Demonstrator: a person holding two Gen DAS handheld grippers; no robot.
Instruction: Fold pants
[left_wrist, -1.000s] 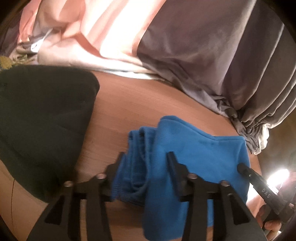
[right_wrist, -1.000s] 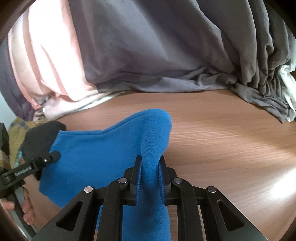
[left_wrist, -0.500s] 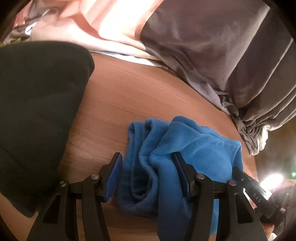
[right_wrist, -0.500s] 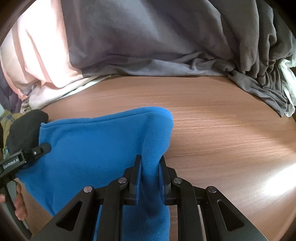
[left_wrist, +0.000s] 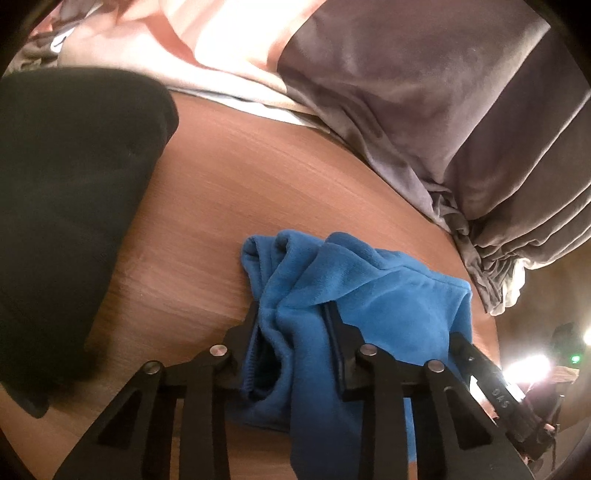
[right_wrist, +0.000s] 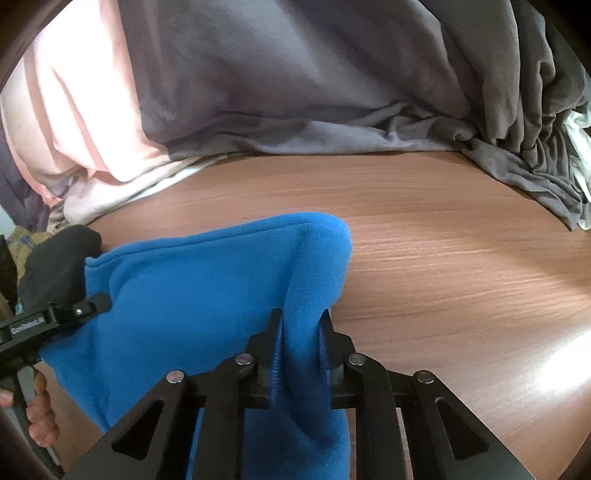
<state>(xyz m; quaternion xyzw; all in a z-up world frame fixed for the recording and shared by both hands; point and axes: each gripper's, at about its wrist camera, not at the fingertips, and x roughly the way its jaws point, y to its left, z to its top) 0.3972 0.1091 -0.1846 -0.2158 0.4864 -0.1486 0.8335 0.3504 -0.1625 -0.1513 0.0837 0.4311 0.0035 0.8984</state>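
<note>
A: What are we working on?

B: A wooden table (right_wrist: 443, 258), brown with fine grain running across it. A bright glare sits on its right side in the right wrist view. Our blue pants (left_wrist: 388, 306) lie bunched on the near part of it, partly lifted.

A: And around them?

B: A grey cloth (right_wrist: 295, 81) is heaped along the far edge, its gathered end trailing down at the right. Beside it lies a pink and white striped cloth (right_wrist: 74, 122). A black garment (left_wrist: 66, 184) covers the table's left side in the left wrist view, just apart from the pants.

A: Our claws?

B: The right gripper (right_wrist: 301, 332) is pressed tight on a raised fold of the pants. The left gripper (left_wrist: 291, 325) is closing its jaws, a thick bundle of the blue fabric between them; the pads touch its sides. In the right wrist view we see our hand (right_wrist: 37, 413) under that gripper at the far left.

A: The room?

B: Dim. Bright lamps (left_wrist: 532, 365) glare low at the right in the left wrist view, with a small green light beside them.
</note>
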